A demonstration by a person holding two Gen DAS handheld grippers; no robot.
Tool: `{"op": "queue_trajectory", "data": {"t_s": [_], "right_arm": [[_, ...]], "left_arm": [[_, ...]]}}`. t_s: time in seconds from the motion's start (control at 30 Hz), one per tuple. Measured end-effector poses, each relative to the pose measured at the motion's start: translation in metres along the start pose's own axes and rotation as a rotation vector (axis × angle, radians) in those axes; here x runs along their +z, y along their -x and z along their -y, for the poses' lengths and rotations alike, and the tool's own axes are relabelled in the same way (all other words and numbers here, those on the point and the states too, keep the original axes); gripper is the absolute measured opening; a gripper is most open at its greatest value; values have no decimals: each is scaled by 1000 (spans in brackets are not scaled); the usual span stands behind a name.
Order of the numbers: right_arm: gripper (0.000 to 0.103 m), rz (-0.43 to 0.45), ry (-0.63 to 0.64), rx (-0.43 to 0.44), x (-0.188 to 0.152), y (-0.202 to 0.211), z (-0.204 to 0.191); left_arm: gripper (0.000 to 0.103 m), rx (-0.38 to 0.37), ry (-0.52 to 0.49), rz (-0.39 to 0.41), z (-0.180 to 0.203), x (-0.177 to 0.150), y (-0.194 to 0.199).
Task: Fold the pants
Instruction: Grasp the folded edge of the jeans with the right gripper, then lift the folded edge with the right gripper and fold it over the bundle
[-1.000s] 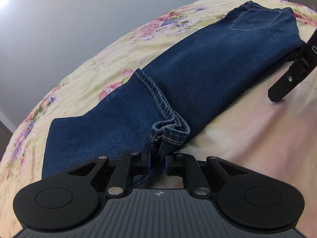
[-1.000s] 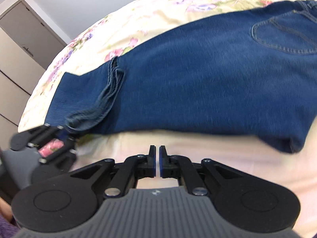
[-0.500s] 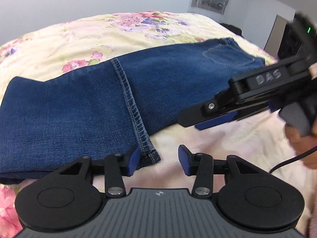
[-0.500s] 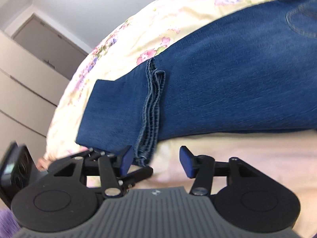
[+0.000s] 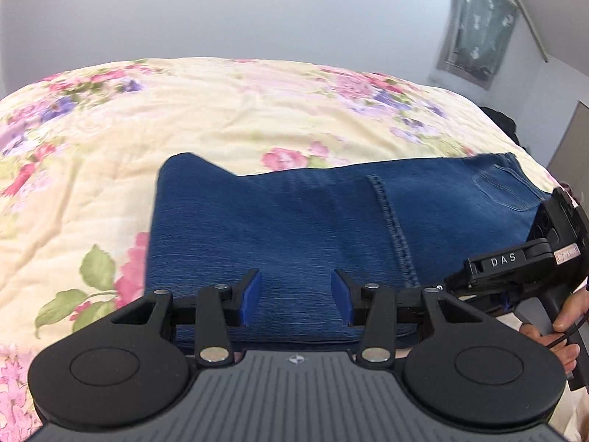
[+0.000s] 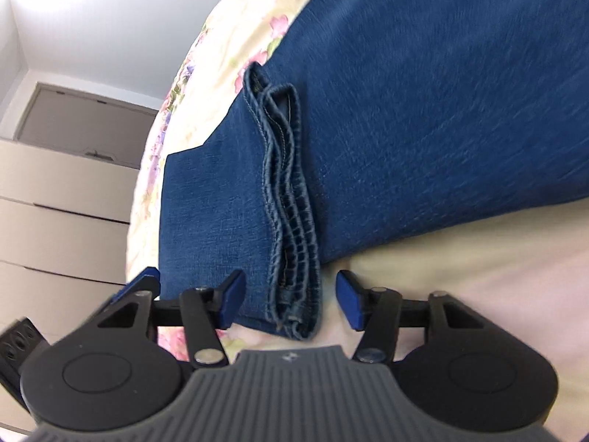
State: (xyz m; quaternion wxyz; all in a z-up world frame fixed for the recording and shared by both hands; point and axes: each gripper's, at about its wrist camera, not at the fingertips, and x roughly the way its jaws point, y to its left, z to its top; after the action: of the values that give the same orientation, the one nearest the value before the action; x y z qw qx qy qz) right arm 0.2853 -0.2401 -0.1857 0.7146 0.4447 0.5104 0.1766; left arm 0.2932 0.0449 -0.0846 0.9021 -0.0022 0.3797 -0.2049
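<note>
The pants (image 5: 294,228), dark blue denim, lie across the middle of the left wrist view on a floral bedspread (image 5: 221,110), already doubled lengthwise with the legs folded back so the stacked hems (image 6: 291,221) sit mid-length. We judge the main risk to be those hems: in the right wrist view they are bunched and wavy, so a grab that takes only the top layers could peel the stack apart and skew the next fold. Our right gripper (image 6: 291,300) straddles the hem end, its jaws apart after closing slightly and not yet pressing the cloth. Our left gripper (image 5: 296,300) hangs over the near edge, jaws apart with nothing clamped.
</note>
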Motion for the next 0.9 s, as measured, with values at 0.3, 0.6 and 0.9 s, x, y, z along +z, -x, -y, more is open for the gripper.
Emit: {"op": "queue_trajectory", "data": {"t_s": [0.3,0.6,0.9], "right_arm": [[11,35,135,-50,-7,13,-50],[10,184,483,-103,40,69,-243],[7,473,714,-168,101,229,-346]], "left_arm": [[51,98,84,88,-31,7,27],[51,225,149,146,-35,20,71],[51,169,149,130,1,44,44]]}}
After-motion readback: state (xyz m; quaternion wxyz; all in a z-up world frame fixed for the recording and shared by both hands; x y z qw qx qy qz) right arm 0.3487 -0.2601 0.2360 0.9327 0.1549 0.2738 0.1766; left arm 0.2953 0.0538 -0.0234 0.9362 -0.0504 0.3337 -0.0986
